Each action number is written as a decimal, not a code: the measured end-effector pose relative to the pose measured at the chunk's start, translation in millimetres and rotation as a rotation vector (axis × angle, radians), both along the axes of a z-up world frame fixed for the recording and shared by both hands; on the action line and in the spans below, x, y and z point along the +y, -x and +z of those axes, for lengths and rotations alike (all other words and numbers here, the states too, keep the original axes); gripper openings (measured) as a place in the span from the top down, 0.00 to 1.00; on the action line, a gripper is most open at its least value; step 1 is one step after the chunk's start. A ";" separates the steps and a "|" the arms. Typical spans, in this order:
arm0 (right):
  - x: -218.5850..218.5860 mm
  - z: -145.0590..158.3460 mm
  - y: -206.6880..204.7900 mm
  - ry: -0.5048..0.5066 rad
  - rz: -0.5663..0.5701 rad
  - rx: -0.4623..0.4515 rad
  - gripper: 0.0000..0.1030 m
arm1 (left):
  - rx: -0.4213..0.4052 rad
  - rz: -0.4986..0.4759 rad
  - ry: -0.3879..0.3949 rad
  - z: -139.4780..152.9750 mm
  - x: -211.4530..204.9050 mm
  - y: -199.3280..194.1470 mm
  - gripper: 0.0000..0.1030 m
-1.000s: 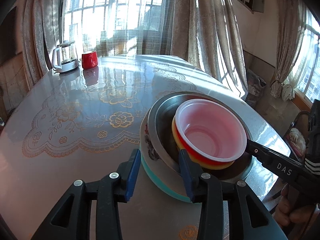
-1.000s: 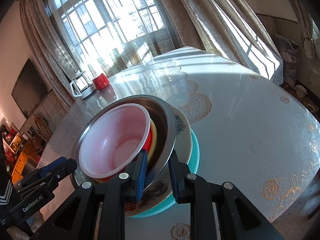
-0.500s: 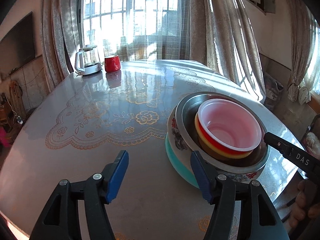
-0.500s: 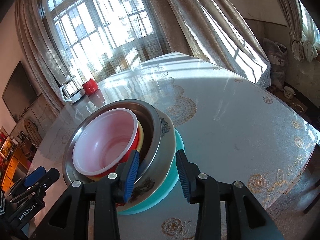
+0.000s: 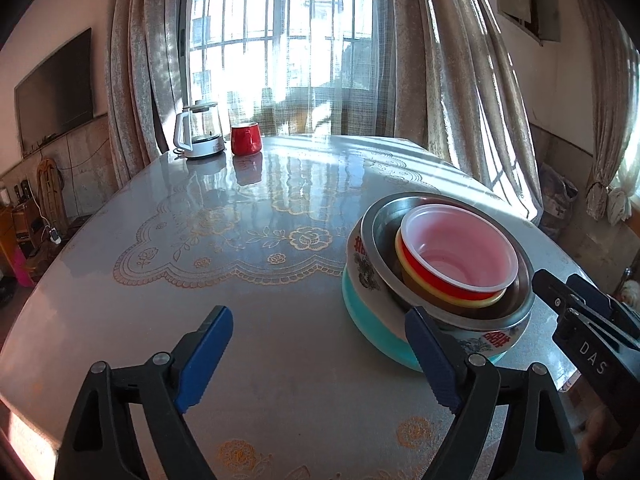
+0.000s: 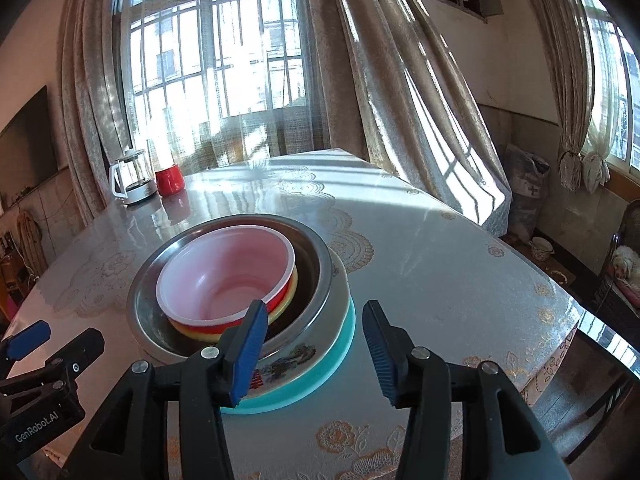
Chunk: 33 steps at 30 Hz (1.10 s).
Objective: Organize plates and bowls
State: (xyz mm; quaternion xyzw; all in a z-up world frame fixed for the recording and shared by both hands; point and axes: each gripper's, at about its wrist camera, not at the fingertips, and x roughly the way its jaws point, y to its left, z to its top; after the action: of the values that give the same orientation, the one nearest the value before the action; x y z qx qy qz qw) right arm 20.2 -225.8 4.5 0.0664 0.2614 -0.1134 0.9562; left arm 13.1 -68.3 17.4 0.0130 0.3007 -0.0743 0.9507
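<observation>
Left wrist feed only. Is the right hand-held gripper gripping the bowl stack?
Observer: No. The right hand-held gripper is open. Its jaws have just been opening, and the pads are clear of the bowl stack.
Operator: Teal plate visible on that side?
Observer: Yes, the teal plate rim shows under the patterned bowl.
Operator: Anything on the floor past the table?
Observer: A small white pot, below the curtain.

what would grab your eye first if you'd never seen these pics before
The nested stack of dishes near the table's edge: a pink bowl inside a steel bowl, on a patterned plate and a teal plate. Both grippers sit open beside it. A red mug and a kettle stand by the window.
</observation>
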 end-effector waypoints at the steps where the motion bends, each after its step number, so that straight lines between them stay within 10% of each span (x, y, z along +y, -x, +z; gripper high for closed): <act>1: 1.8 -0.3 0.8 0.005 0.004 -0.002 0.50 | -0.005 0.002 -0.004 0.3 -0.2 1.1 0.10; 33: 12.8 -6.3 -0.2 -0.011 0.028 0.010 0.49 | -0.013 0.006 -0.017 -2.6 2.8 2.0 0.10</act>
State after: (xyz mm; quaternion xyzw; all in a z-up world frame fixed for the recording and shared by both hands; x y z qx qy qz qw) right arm 20.5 -213.0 -1.7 0.0677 0.2677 -0.0989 0.9560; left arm 11.0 -65.5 14.8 0.0204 0.2952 -0.0687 0.9527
